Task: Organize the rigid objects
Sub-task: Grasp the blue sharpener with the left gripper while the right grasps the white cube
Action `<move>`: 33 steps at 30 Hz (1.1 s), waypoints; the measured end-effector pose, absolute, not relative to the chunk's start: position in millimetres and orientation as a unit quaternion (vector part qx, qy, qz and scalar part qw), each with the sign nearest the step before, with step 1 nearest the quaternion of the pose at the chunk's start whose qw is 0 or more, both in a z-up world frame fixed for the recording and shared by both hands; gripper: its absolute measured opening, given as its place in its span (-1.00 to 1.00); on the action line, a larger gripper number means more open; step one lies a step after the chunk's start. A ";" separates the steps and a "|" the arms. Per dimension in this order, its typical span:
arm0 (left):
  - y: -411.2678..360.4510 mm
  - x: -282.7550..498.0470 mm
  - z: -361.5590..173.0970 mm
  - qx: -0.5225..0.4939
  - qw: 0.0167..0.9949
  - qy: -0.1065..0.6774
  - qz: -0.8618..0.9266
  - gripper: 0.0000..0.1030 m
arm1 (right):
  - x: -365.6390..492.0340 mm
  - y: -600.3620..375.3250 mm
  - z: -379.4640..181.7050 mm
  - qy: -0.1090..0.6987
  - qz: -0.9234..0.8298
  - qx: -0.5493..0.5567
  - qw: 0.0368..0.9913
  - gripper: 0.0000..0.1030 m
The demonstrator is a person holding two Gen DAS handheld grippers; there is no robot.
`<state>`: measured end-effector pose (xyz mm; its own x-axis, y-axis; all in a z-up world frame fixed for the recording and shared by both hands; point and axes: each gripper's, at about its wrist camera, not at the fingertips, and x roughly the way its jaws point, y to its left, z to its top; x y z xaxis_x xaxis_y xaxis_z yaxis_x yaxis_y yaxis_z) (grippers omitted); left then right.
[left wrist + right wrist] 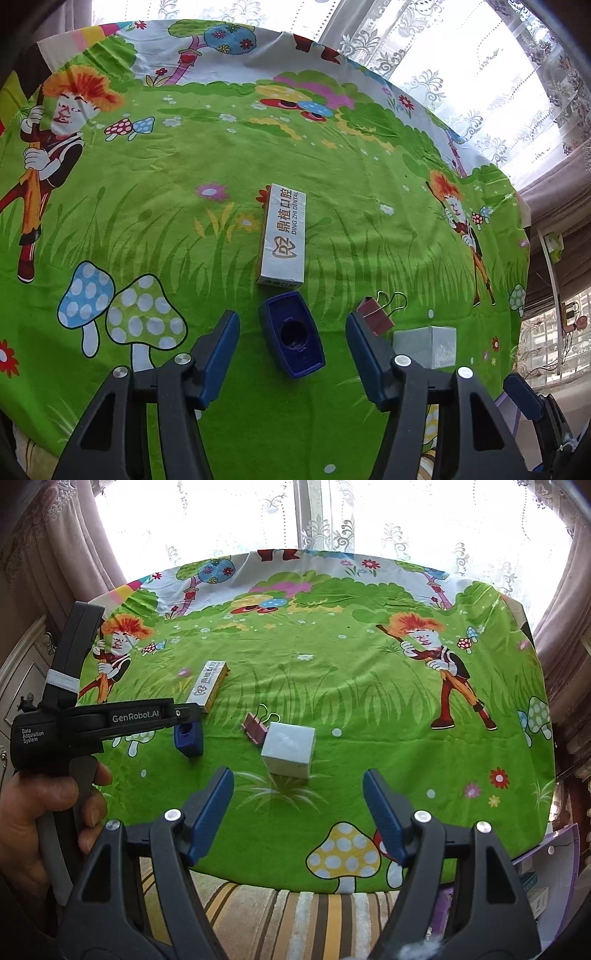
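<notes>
The left gripper [292,334] stands spread over the cartoon-printed green cloth [184,221]. A dark blue cap [291,336], hollow side up, lies between its blue pads [221,354], and neither pad touches it. At 12 o'clock from the cap, just beside it, lies a long white dental box [282,236]. At 2 o'clock lies a reddish binder clip [378,314], and at 3 o'clock, behind the right finger, a pale grey cube box [424,345].

The right gripper [298,799] is spread too and pinches nothing. The grey cube box [290,749] sits near, at 12 o'clock from it, with the binder clip [255,729] touching its far left corner. A hand [44,812] grips the left tool's handle at 9 o'clock.
</notes>
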<state>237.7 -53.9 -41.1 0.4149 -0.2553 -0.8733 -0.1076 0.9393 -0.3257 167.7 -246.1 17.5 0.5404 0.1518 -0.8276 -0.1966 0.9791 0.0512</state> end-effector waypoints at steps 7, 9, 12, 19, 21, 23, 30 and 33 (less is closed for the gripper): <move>-63.5 237.8 -54.9 -0.129 0.822 0.553 -0.046 -0.02 | 181.1 -233.7 -1.7 0.486 0.096 -0.035 0.868 0.46; -66.5 237.2 -58.3 -0.117 0.823 0.553 -0.049 -0.07 | 186.0 -230.6 -6.4 0.487 0.095 -0.036 0.867 0.46; -70.3 235.2 -59.0 -0.102 0.828 0.549 -0.052 -0.27 | 194.3 -228.7 -14.8 0.495 0.091 -0.034 0.864 0.46; -65.7 227.7 -56.7 -0.110 0.838 0.531 -0.056 -0.44 | 213.1 -225.4 -27.1 0.500 0.075 -0.036 0.862 0.46; -62.1 225.1 -53.1 -0.120 0.842 0.523 -0.056 -0.46 | 216.0 -225.2 -30.6 0.502 0.073 -0.036 0.861 0.45; -61.2 222.3 -48.3 -0.123 0.848 0.512 -0.055 -0.46 | 217.9 -225.2 -34.0 0.505 0.071 -0.038 0.859 0.26; -68.0 217.7 -41.6 -0.119 0.858 0.496 -0.066 -0.46 | 218.0 -225.3 -41.8 0.511 0.090 -0.029 0.855 -0.15; -70.9 216.8 -40.6 -0.120 0.859 0.492 -0.070 -0.46 | 211.6 -227.3 -35.3 0.498 0.090 -0.029 0.862 -0.15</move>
<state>216.8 -70.9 -40.6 0.5061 -0.2376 -0.8291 0.0015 0.9615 -0.2747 211.6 -227.3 -35.3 0.4880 0.1269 -0.8636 -0.1850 0.9819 0.0398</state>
